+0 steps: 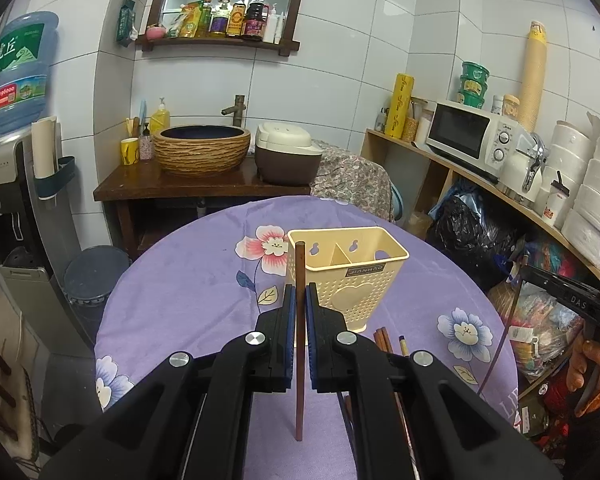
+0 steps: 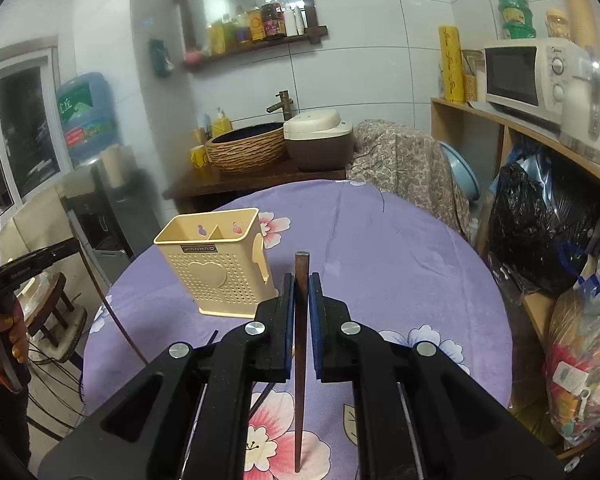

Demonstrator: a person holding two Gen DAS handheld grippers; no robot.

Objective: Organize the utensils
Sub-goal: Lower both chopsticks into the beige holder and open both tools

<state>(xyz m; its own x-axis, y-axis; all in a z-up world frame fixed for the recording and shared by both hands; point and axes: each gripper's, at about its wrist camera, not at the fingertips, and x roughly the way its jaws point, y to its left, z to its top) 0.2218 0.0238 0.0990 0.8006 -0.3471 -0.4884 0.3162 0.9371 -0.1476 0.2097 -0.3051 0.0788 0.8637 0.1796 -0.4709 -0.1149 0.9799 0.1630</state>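
I see the purple-clothed desk [image 1: 188,300] with the cream holder [image 1: 346,268] mid-frame, and I have each tongs, left [image 1: 300,300] and right [image 2: 301,292], clamped upright on a brown chopstick [image 1: 299,340] for dropping in; only the left view shows spare chopsticks [image 1: 384,340] lying lower right.
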